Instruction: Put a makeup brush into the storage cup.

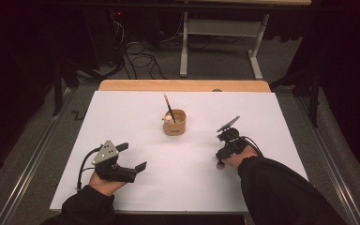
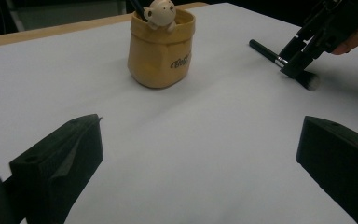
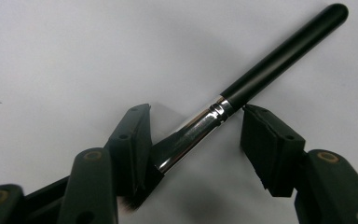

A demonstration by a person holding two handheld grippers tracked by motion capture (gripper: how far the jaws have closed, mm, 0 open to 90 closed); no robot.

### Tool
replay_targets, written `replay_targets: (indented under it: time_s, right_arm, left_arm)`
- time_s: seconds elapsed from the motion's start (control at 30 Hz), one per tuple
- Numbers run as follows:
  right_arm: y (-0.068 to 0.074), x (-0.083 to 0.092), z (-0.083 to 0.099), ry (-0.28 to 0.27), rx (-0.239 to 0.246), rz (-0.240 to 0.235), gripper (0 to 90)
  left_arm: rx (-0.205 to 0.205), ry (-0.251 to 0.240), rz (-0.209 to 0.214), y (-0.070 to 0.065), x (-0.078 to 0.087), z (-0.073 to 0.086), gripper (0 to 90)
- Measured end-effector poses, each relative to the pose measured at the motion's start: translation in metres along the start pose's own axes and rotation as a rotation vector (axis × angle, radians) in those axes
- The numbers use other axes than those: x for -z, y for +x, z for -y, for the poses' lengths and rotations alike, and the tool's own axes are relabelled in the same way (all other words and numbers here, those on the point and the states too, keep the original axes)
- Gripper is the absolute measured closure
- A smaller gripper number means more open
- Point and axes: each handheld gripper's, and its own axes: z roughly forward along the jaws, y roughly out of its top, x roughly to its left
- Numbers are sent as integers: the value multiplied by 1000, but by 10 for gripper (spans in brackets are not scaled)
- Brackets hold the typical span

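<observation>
Nearest the camera, two black-sleeved forearms come in from the bottom edge of the high view. Left gripper sits low over bare sheet, well apart from everything; nothing between its jaws, nothing in its path toward the cup. Right side: a makeup brush lies flat on the sheet, black handle, silver ferrule, dark bristles; in the left gripper view it sits well right of the cup. Mid-table, a tan sack-shaped cup with a small bear figure on its rim stands upright, a dark pencil-like stick leaning out of it; cup and brush well apart, open sheet between them. Surface is a white sheet over a wooden tabletop whose far edge shows bare. Beyond: grey floor, a tangle of cables, white legs of another desk, dark surroundings. Grippers: left one wide open, holding nothing, jaws clear of the sheet. Right gripper points down at the brush, jaws roughly half open and straddling the ferrule; the left-hand jaw in the right gripper view appears to touch the ferrule near the bristles, the other jaw sits just beside the handle with a gap showing. No clamp on the brush; it rests on the sheet.
</observation>
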Motion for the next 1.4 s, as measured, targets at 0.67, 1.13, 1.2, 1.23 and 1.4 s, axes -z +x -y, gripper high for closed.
replay_targets:
  time_s: [0.67, 1.13, 1.2, 1.23, 1.4]
  right_arm:
    - [-9, 1, 1, -6, -37, -1, 677]
    - [-15, 0, 1, -4, -50, -11, 780]
    - [-15, 0, 0, -2, -45, -13, 783]
    - [-15, 0, 0, -4, -44, -15, 784]
    - [-16, 1, 0, -4, -29, -15, 787]
  left_arm:
    - [1, -4, -2, 1, 0, 0, 11]
    - [-2, -9, -3, 0, 0, 0, 11]
    - [-2, -10, -3, 0, 0, 0, 11]
    - [-3, -11, -2, 0, 0, 0, 11]
    - [-5, -14, -5, 0, 1, 0, 12]
